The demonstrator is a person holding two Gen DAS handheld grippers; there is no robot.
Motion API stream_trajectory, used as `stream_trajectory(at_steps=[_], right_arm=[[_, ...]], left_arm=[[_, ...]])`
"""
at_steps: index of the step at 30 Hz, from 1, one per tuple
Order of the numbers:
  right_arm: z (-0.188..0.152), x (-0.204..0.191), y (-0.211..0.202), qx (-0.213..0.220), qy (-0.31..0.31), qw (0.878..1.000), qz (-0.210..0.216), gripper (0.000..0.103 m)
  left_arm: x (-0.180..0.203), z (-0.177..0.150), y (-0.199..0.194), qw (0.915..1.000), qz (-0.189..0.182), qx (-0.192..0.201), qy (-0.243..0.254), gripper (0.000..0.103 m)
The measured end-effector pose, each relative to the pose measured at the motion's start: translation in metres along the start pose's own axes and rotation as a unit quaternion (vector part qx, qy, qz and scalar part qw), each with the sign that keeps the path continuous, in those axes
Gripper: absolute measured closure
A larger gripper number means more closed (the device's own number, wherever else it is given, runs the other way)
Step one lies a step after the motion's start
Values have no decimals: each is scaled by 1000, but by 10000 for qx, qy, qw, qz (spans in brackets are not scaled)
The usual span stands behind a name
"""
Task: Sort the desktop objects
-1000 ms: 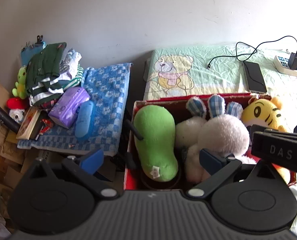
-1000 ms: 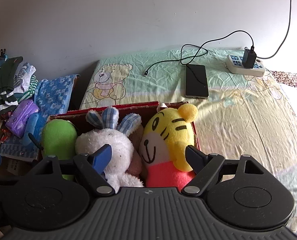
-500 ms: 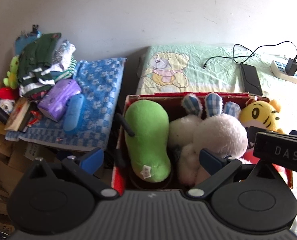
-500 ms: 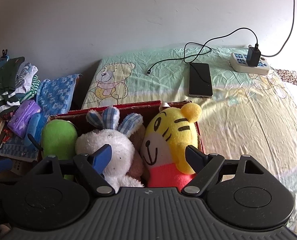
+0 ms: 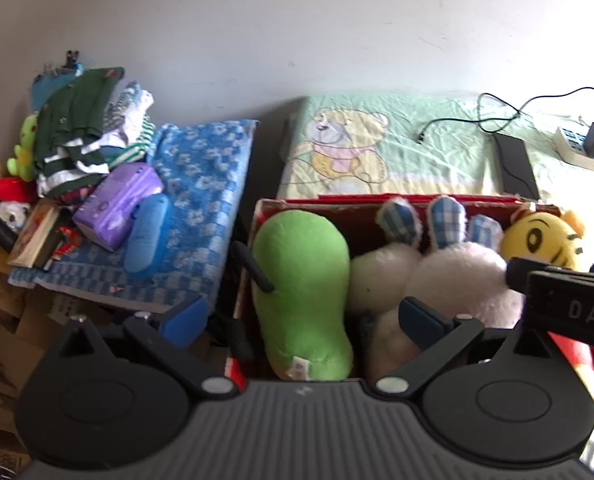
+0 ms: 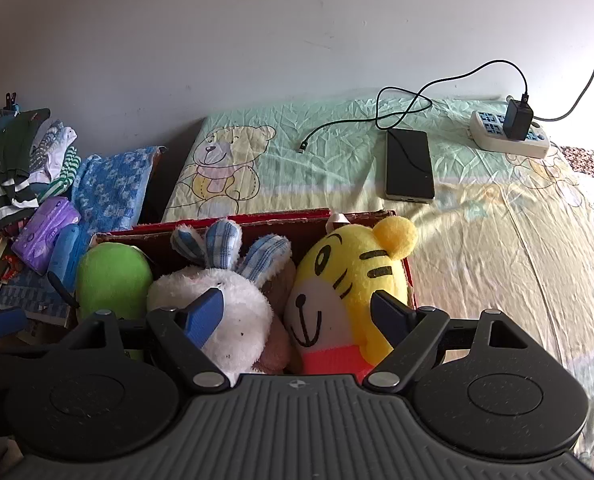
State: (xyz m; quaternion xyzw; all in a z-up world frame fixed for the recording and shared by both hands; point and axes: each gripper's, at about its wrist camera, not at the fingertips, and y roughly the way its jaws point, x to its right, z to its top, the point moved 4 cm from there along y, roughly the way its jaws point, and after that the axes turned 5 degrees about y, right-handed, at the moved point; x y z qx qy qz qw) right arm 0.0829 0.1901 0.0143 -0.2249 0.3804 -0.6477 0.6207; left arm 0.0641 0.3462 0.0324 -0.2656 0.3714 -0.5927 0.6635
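1. Hovering both tools over the red cardboard box (image 6: 253,216) at lower centre of both views; I have the left gripper (image 5: 303,314) and right gripper (image 6: 297,312) spread wide, released, nothing between the fingers.
2. Box holds three plush toys, packed side by side and touching: green plush (image 5: 301,284) at its left end, white rabbit plush (image 6: 213,300) in the middle, yellow tiger plush (image 6: 353,276) at the right end.
3. Box sits on the teddy-bear bedsheet (image 6: 337,148); smartphone (image 6: 409,164), loose charging cable (image 6: 401,108) and power strip (image 6: 509,136) lie upper right in the right wrist view, well apart from the box.
4. Risk, my guess: toys are jammed tight, so pulling one could drag its neighbour out or tip the box, which looks flimsy.
5. Risk: right gripper body shows at the right edge of the left wrist view, close by; reaching for the rabbit with both could clash them.
6. Risk: soft pile may slip from a shallow pinch.
7. Green plush: long axis runs near to far in the left wrist view, sewn tag end toward me, rounded end toward the wall.
8. Tiger stands upright, face toward the camera, tilted slightly left; rabbit ears point up and away.
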Motion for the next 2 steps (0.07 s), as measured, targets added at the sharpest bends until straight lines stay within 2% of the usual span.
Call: stream_trajectory(at_steps=[2], right_arm=[[1,1,0,14,34,10000,11,20]], left_arm=[[0,1,1,10000,-65,-4,-28,2]])
